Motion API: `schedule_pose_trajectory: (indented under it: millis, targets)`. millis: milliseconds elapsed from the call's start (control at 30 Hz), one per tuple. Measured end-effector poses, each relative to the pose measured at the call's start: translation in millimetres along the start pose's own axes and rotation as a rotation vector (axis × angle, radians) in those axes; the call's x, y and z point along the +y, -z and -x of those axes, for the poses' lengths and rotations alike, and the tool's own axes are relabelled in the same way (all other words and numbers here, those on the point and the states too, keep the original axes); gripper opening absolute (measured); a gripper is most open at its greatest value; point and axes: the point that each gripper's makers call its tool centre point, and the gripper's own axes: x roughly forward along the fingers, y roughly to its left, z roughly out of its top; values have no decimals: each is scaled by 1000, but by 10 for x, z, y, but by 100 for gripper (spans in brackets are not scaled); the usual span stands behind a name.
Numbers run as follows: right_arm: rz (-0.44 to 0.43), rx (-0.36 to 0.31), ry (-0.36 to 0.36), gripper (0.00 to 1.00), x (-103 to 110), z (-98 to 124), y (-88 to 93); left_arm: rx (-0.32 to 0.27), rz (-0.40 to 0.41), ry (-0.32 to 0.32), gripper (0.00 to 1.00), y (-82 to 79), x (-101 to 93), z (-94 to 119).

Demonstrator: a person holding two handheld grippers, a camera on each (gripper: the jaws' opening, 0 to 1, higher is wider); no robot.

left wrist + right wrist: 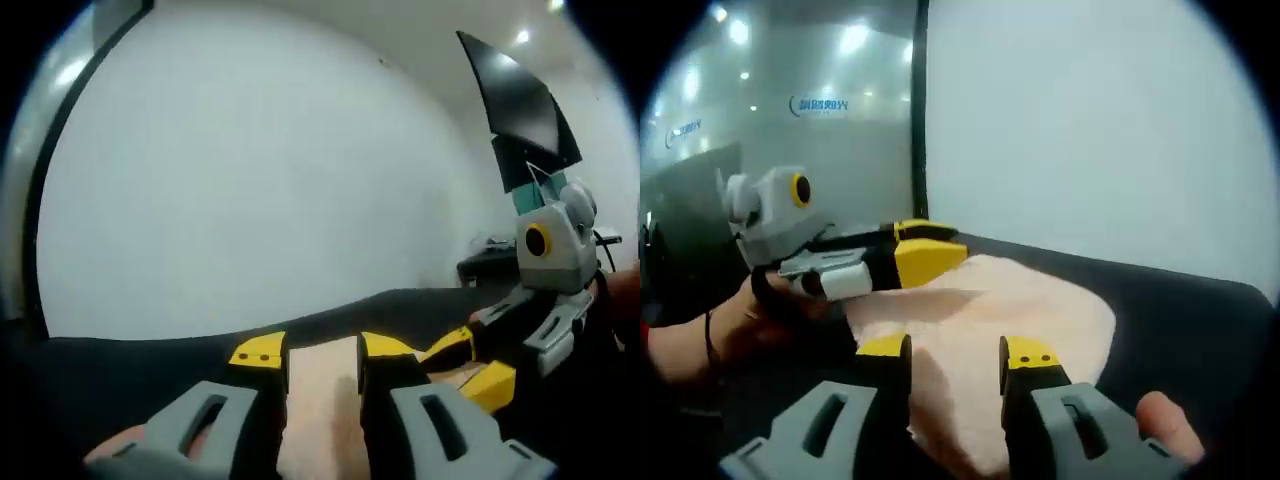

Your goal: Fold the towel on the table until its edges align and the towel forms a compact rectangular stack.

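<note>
L gripper (322, 352): yellow-tipped jaws apart, a strip of the peach towel (322, 400) running up between them, cloth reaching just past the tips. Not pinched as far as I can see; gap each side of the strip is hard to judge, so whether the pads touch it I can't tell. R gripper (470, 365) comes in just beside the L's right-hand jaw, low, tips on or just above the same cloth.

R gripper view: own jaws (955, 352) also apart, towel (1010, 320) lying between & beyond the tips, spread on the dark table (1200, 320). Its far edge is rounded, not square, w/ a crease line running off toward the L gripper (925, 255), whose yellow tips sit at the towel's far-left edge, looking nearly together; a hand (750, 320) holds it from behind.

Judgement: both tools are set at one end of the towel, prob. lining up a grab for a fold. To do it well: bite the 2 corners of the same edge, not mid-cloth; close fully before lifting; lift both evenly; carry over & lay edge onto opp. edge. Then flatten, since soft terry will sag & skew if one side leads. Keep the towel on the tabletop, in sight.
</note>
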Motion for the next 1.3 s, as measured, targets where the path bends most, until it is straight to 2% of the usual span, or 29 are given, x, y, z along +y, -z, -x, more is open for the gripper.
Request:
schedule_pose_trajectory:
  millis: [33,100,167,200,267,300,333,433,467,500,533,567,733,867,900,933,1000,1033,1067,1133,1167,1200,1233,1300]
  targets:
    - [1,-15,-36,32,-70,29,-66,40,-46,30,27,12,-35,-47]
    - [29,-34,-129,34,-139,39,-180,117,-100,120,34,106,-93,-143]
    - [53,-71,-188,40,-205,-31,-231,135,-81,203,37,168,-119,-243]
    - [92,-61,-222,48,-245,-91,-190,149,-94,248,37,231,-127,-258]
    - [155,3,-255,65,-262,-193,2,170,-113,315,39,340,-191,-180]
    - [189,22,-282,66,-257,-235,84,196,-125,332,40,399,-229,-121]
    - [196,43,-307,66,-248,-267,172,218,-126,363,41,505,-132,-86]
    - [134,81,-368,66,-154,-283,365,248,-95,400,41,733,-75,-19]
    - [112,98,-372,65,-147,-287,421,235,-91,397,41,752,-207,-14]
    - [78,89,-373,65,-138,-296,428,235,-60,394,40,799,-209,-10]
    - [52,102,-377,64,-119,-290,461,217,8,396,40,803,-185,-9]
    - [56,105,-385,63,-120,-296,466,204,22,396,40,816,-161,-2]
    - [34,131,-388,60,-106,-282,521,226,52,400,39,877,-132,-11]
    - [30,130,-389,61,-107,-283,503,234,54,394,39,869,-88,-28]
    - [36,118,-394,61,-111,-256,456,228,60,387,39,827,-69,-22]
    - [50,78,-407,61,-113,-223,363,227,60,382,40,767,-35,13]
    - [-9,-6,-451,57,-92,-125,151,114,122,369,39,463,64,86]
    - [-45,-42,-478,58,-166,-163,70,38,135,397,40,273,85,166]
    - [-51,-69,-501,59,-146,-127,-12,0,143,418,44,155,120,247]
    - [-18,-94,-524,60,-110,-102,-99,9,81,462,49,98,185,385]
    - [5,-85,-525,60,-96,-117,-103,24,90,480,49,93,191,425]
    - [10,-72,-531,60,-73,-145,-95,29,95,530,49,82,164,453]
    - [10,-66,-537,60,-41,-176,-83,48,107,570,50,103,124,473]
    - [13,-46,-559,60,52,-230,5,121,81,630,57,232,21,499]
